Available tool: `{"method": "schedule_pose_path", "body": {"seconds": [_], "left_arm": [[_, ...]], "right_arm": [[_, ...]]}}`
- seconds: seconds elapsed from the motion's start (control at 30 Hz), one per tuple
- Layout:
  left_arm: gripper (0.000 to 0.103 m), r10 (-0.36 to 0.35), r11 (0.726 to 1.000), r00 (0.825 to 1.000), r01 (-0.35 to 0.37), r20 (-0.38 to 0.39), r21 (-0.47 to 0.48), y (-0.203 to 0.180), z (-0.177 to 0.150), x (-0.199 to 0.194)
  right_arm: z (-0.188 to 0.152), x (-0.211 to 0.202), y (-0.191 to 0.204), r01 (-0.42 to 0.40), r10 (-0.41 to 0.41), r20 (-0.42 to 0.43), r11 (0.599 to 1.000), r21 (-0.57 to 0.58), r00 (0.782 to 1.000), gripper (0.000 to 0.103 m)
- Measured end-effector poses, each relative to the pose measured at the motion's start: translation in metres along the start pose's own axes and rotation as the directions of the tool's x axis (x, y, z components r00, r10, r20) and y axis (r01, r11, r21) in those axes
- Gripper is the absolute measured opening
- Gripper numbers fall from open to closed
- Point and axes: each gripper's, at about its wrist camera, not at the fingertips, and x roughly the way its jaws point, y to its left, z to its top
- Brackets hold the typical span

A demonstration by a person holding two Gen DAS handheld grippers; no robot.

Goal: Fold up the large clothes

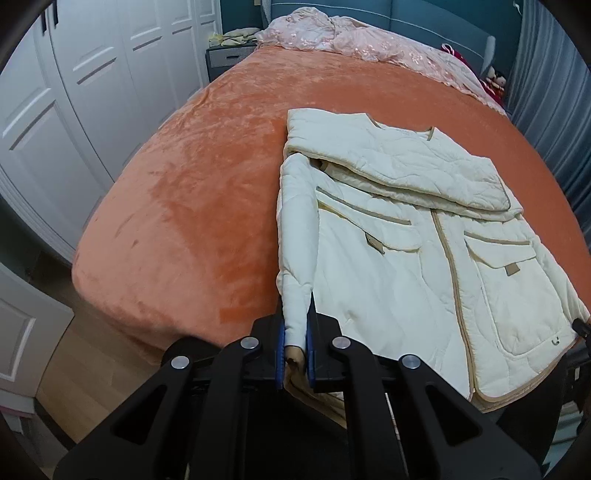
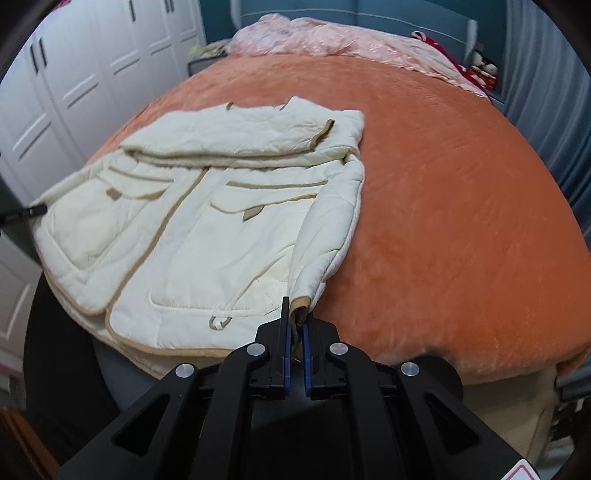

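A cream quilted jacket (image 1: 406,258) (image 2: 192,236) with tan trim lies front up on the orange bed, its hood folded down over the chest. Each sleeve is folded in along its side of the body. In the left wrist view my left gripper (image 1: 297,325) is shut on the tan-edged cuff (image 1: 293,354) of the sleeve (image 1: 295,229) at the jacket's near left corner. In the right wrist view my right gripper (image 2: 297,314) is shut on the cuff (image 2: 301,306) of the other sleeve (image 2: 325,236) at the near right corner. Both cuffs are raised a little off the bed.
The orange blanket (image 1: 184,203) (image 2: 461,221) covers the whole bed. A crumpled pink quilt (image 1: 332,33) lies at the head. White wardrobe doors (image 1: 74,92) stand to the left with wooden floor (image 1: 74,369) below. Blue-grey curtains (image 1: 546,110) hang on the right.
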Motion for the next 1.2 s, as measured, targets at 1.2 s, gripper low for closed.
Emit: {"method": "schedule_pose_path", "body": {"seconds": [1.2], "left_arm": [[0.036, 0.287, 0.958, 0.929, -0.276, 0.233, -0.080, -0.018, 0.211, 0.133]], "right_arm": [[0.218, 0.121, -0.076, -0.091, -0.085, 0.328, 0.869, 0.486, 0.941, 0.019]]}}
